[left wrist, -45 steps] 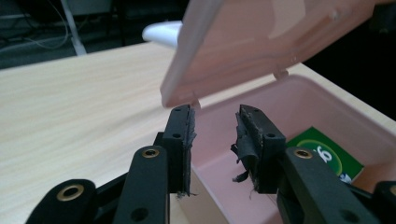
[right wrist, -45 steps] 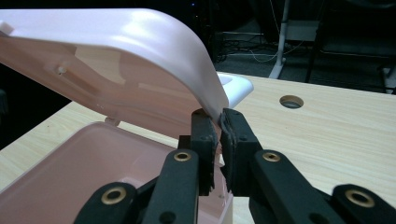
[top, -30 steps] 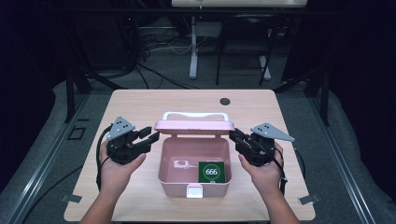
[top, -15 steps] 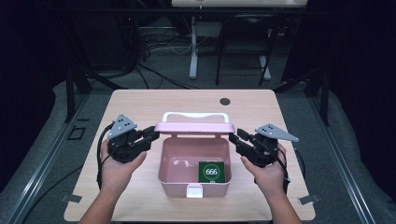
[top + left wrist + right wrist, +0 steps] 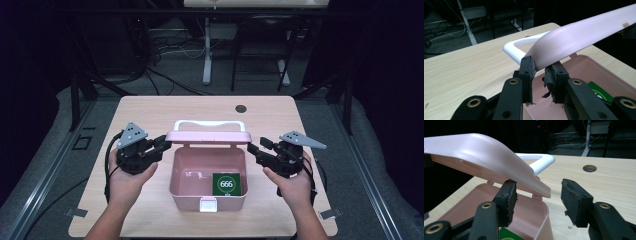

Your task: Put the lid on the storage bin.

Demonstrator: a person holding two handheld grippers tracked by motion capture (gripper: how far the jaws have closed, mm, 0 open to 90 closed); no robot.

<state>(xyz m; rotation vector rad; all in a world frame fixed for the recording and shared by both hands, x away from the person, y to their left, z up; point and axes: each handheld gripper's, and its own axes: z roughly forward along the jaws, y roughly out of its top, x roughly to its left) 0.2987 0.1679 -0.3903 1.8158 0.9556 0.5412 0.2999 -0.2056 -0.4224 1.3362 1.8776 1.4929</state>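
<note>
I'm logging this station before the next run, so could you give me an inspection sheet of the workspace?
Surface: light wood table, round hole near the far edge.
Job's things: pink box open, lid raised, white handle; green card marked 666 inside.
Clutter: nothing seen.
Grippers: left claw shut on the lid's corner; right claw open beside the opposite corner.
Cables: black cable trails from the left claw.
Surroundings: dark room, floor cables, another table's white leg.
</note>
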